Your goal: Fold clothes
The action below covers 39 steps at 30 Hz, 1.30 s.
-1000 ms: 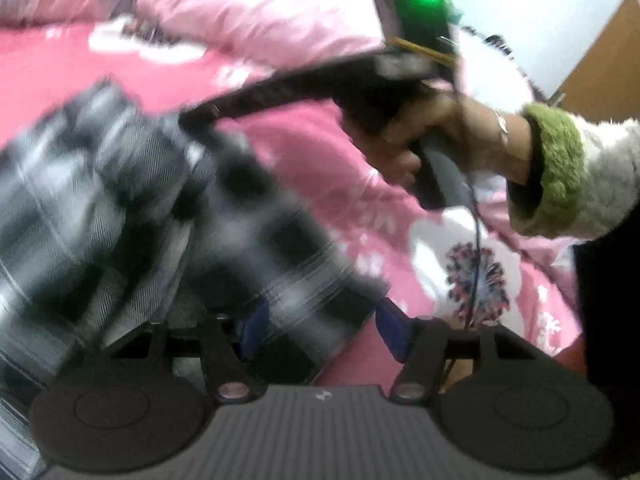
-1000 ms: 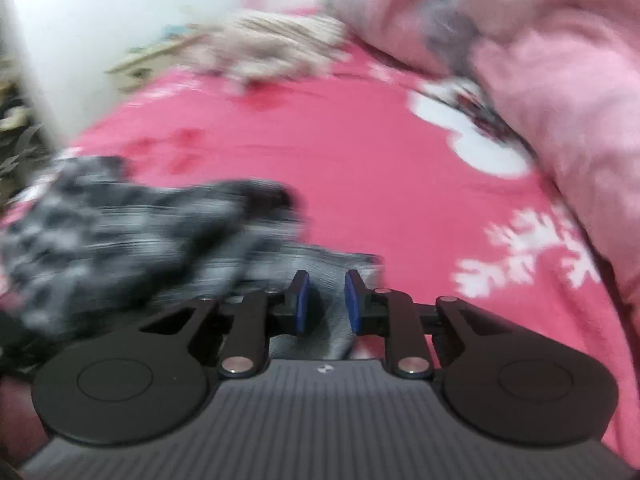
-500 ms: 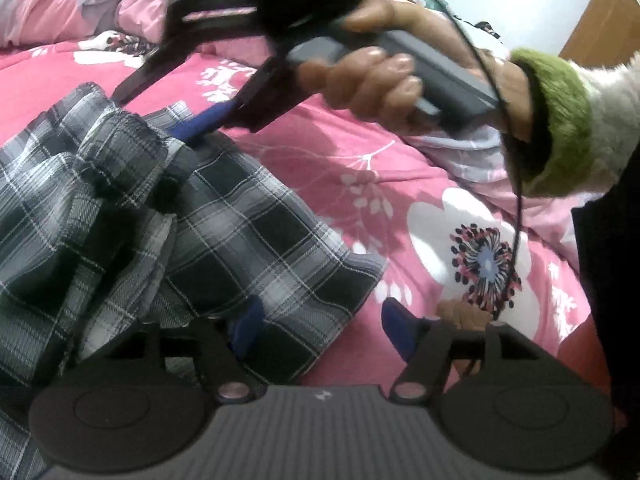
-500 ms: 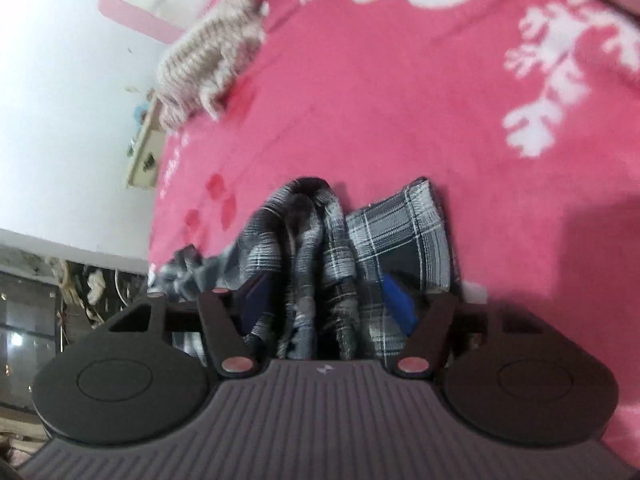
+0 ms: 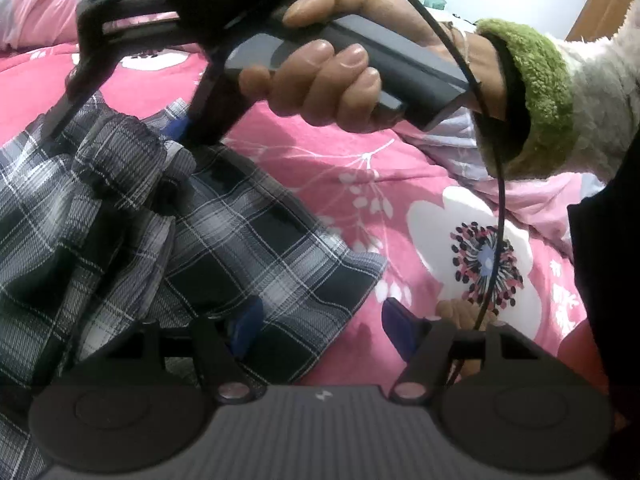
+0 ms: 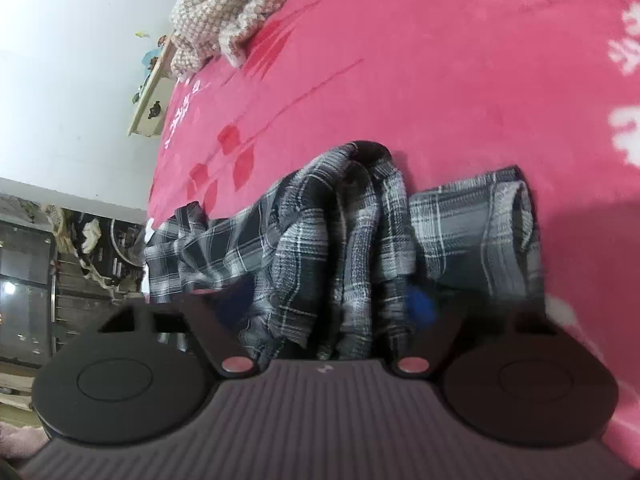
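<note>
2 views of 1 plaid garment (image 5: 224,236), lying rumpled on a pink floral bedsheet (image 5: 400,184).

From the left wrist only: shows the right hand (image 5: 332,80) wrapped around a grey handle, a green fleece cuff (image 5: 532,96) at the wrist and a black cable (image 5: 500,200) looping down. Shows the left gripper (image 5: 320,316) with jaws wide apart and clamping nothing, 1 blue pad over the cloth's edge, the other over bare sheet.

From the right wrist only: shows a beige knitted piece (image 6: 224,20) at the far end of the bed, a white wall and dim clutter beyond the bed's edge. Shows the right gripper (image 6: 330,304), jaws just closing, pressed on a thick bunched fold of the plaid; pads blurred.

Runs lengthwise across the right-wrist picture, 1 end spilling toward the bed's left edge, the other folded over at the right. In the left-wrist view, points 1 flat corner to the right, toward the white flower print.
</note>
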Each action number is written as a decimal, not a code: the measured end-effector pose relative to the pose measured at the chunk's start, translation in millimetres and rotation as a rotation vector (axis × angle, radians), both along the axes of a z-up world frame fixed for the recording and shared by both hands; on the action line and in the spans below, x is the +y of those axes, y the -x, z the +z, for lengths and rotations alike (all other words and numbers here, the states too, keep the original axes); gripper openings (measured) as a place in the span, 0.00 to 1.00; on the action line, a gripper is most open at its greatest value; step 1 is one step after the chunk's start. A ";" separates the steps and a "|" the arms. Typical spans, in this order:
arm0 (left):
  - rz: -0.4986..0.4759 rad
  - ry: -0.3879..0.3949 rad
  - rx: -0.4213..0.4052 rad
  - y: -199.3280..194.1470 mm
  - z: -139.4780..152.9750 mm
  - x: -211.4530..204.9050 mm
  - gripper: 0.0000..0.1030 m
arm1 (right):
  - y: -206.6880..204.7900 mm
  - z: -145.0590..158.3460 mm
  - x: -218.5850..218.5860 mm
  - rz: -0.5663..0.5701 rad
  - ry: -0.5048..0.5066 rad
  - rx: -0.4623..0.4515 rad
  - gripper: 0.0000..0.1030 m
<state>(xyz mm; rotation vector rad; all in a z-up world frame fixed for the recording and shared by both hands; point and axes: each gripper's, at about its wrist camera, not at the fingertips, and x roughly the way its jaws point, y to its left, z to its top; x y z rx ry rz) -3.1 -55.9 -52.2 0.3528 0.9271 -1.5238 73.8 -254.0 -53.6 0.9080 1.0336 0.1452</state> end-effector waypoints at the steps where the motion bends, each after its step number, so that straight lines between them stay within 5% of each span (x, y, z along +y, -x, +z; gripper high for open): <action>1: 0.001 -0.001 -0.004 0.9 -0.2 -0.1 0.65 | -0.1 3.3 1.6 0.010 0.016 -0.001 0.28; 3: 0.008 -0.003 -0.012 2.5 0.2 0.4 0.65 | 0.7 9.6 4.2 0.023 0.018 -0.021 0.20; 10: 0.008 -0.015 -0.060 9.4 2.4 1.0 0.65 | 28.9 50.9 11.7 -0.003 -0.022 -0.135 0.17; 21: -0.032 -0.017 -0.178 27.9 9.5 5.2 0.65 | 100.5 43.5 2.7 -0.114 -0.024 -0.064 0.17; 27: -0.031 -0.024 -0.152 30.7 16.4 9.7 0.64 | 93.3 19.2 -2.2 -0.065 0.143 -0.025 0.17; 30: -0.043 -0.016 -0.156 34.5 24.0 13.5 0.64 | 97.3 -1.1 -9.3 -0.099 0.125 0.014 0.17; 34: -0.038 0.010 -0.134 34.0 38.7 22.9 0.64 | 91.3 17.1 1.0 0.005 0.233 -0.043 0.18; 39: 0.003 0.045 -0.107 24.3 56.5 33.4 0.64 | 88.2 33.4 8.5 0.128 0.431 -0.050 0.34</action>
